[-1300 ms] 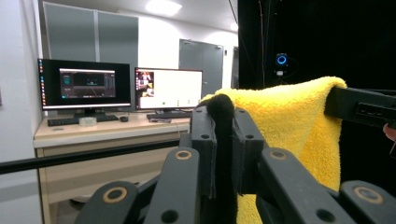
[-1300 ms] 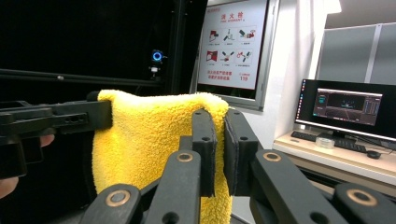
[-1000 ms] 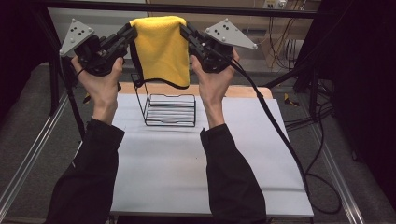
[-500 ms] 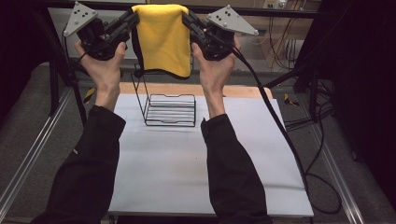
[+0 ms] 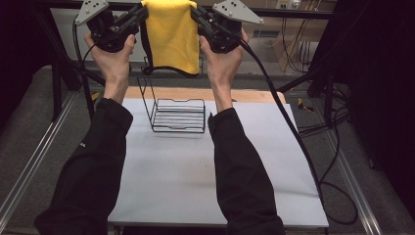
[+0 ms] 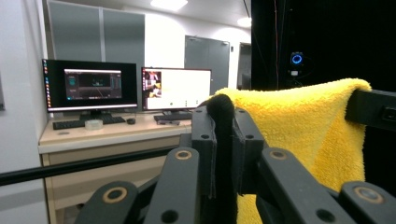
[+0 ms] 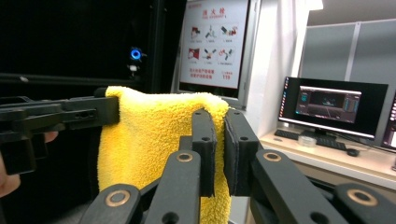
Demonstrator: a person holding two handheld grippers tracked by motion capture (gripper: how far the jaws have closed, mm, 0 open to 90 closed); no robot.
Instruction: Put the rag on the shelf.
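High view puts the yellow towel (image 5: 171,34) at the top centre of the frame, hanging between my two grippers well above the wire rack (image 5: 177,115) that stands on the white table (image 5: 195,186). My left gripper (image 5: 139,13) is clenched on the towel's upper left corner and my right gripper (image 5: 197,13) on its upper right corner, so the top edge is pulled fairly straight and the rest drapes down in front of the rack's tall back frame.

Left gripper view shows my jaws pressed together with a dark-edged fold of the towel (image 6: 299,121) squeezed between them — the plush pile bulges out on both sides of the pinch. Right gripper view shows much the same: jaws nearly closed on the towel (image 7: 154,135), with my other gripper gripping the far corner at the left of the frame.

I judge this cloth light, soft and quite limp — it will sag and swing wherever I am not holding it, and it cannot break. The thick nap should give good friction, so slipping seems unlikely. The two top corners look like the right hold: they keep the towel spread flat for draping over the rack.
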